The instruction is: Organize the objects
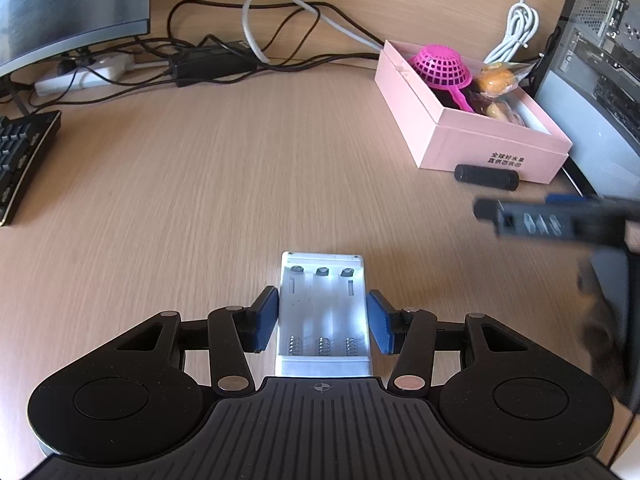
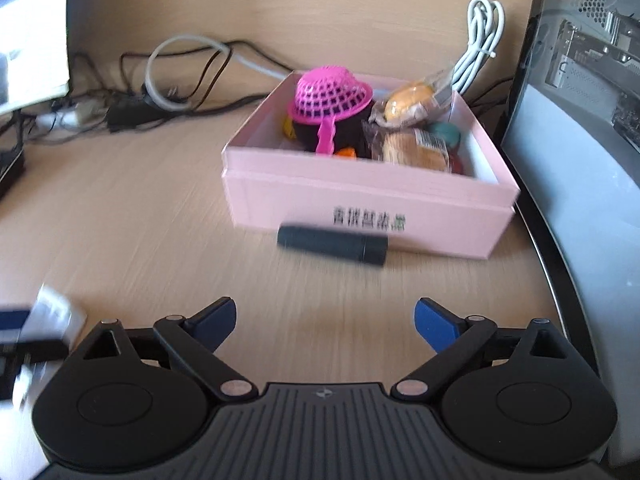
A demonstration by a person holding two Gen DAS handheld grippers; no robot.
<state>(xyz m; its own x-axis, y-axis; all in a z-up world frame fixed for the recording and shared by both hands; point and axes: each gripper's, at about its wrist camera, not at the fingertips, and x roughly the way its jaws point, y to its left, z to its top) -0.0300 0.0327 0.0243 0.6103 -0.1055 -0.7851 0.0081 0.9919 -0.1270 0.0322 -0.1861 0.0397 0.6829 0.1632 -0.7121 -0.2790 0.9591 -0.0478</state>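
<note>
1. Pinching the white battery holder (image 1: 323,312) by its long sides, the left gripper (image 1: 323,322) steadies it on the wooden desk (image 1: 200,168), its bays empty and facing up.
2. The right gripper (image 2: 325,320) hangs spread wide with nothing between its jaws.
3. It faces the black cylinder (image 2: 332,245) lying just in front of the pink box (image 2: 360,200), likely the next pick.
</note>
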